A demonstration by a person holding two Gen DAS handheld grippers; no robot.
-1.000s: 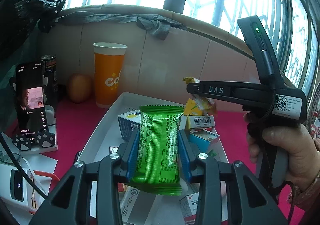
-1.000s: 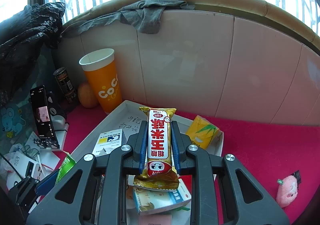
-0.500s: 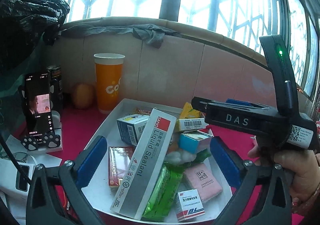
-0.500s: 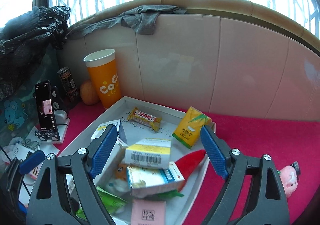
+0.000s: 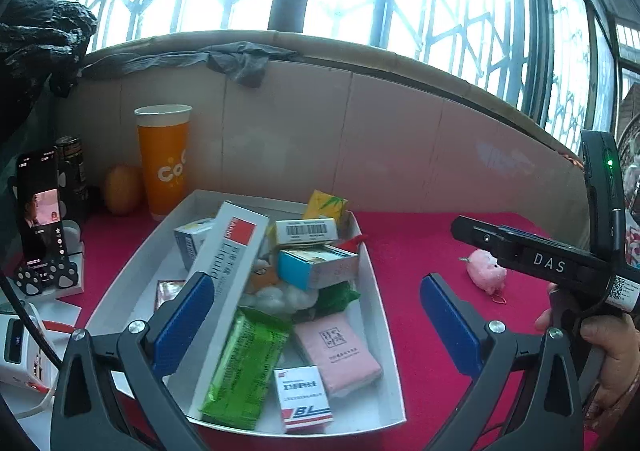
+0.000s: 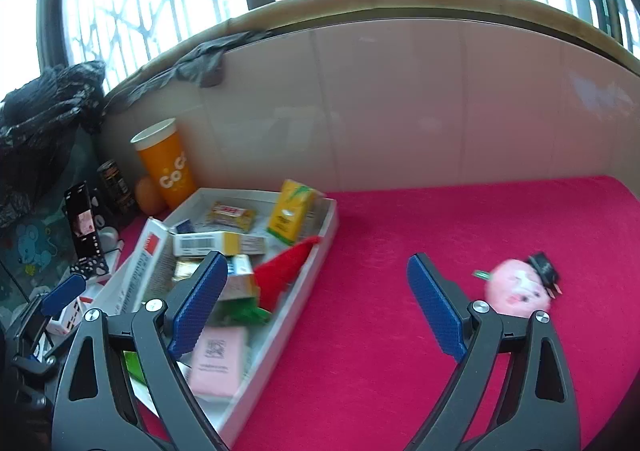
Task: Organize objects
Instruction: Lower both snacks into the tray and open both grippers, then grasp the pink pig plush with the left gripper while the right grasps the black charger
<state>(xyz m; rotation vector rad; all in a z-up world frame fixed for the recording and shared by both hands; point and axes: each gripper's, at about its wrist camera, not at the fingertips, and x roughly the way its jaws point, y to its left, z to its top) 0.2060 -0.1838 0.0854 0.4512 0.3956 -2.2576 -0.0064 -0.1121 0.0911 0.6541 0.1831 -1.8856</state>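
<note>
A white tray (image 5: 382, 335) on the red cloth holds several boxes and packets. The green snack packet (image 5: 244, 367) lies at its near end beside a long white sealant box (image 5: 224, 271) and a pink pack (image 5: 340, 347). My left gripper (image 5: 316, 315) hangs open above the near end with nothing between its blue pads. The yellow corn bar (image 6: 231, 215) lies at the far end of the tray (image 6: 316, 263). My right gripper (image 6: 318, 291) is over the tray's right rim and the cloth, its jaws still opening and empty. A pink plush toy (image 6: 518, 289) lies on the cloth to its right.
An orange paper cup (image 5: 163, 159), an orange fruit (image 5: 122, 189), a dark can (image 5: 74, 163) and a phone on a stand (image 5: 40, 211) stand left of the tray. A tiled wall runs behind. A hand (image 5: 612, 347) holds the right tool.
Both grippers opened: the left let go of the green packet, the right of the yellow bar, and both now lie in the tray. Both drew back; the right swung right over the cloth.
</note>
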